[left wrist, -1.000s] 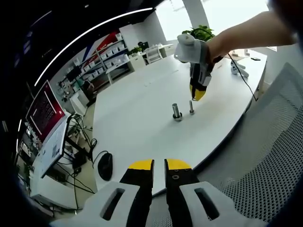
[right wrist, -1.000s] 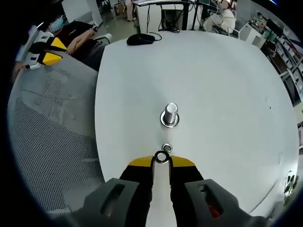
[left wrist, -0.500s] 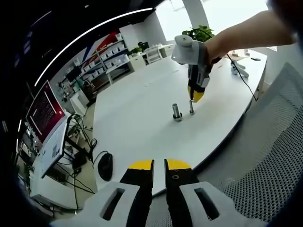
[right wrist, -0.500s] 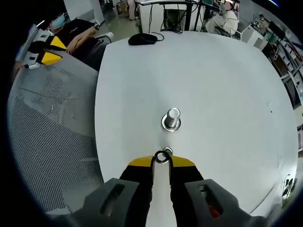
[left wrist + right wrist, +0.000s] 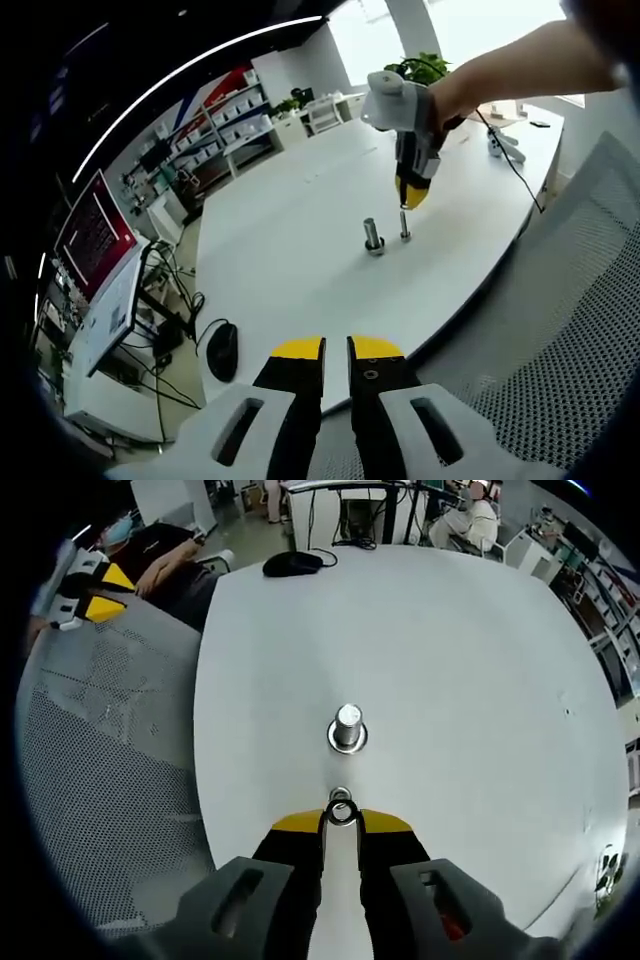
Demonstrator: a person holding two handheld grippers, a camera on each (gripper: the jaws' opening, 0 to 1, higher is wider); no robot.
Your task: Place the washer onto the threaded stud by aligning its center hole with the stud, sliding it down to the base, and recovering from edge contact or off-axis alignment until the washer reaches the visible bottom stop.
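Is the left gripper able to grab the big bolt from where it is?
Probably not yet. The left gripper hangs off the table's edge, far from the bolt. Nothing blocks the way, but the right gripper hovers just beside it.

Metal washer (image 5: 341, 814) just above upright stud (image 5: 340, 796)

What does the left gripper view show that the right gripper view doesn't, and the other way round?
Left gripper view: a red screen, shelves, a plant, and the arm holding the right gripper above the thin stud. Right gripper view: the washer pinched in its tips, close up, and the left gripper by the chair. Both: white table, mouse, thick stud.
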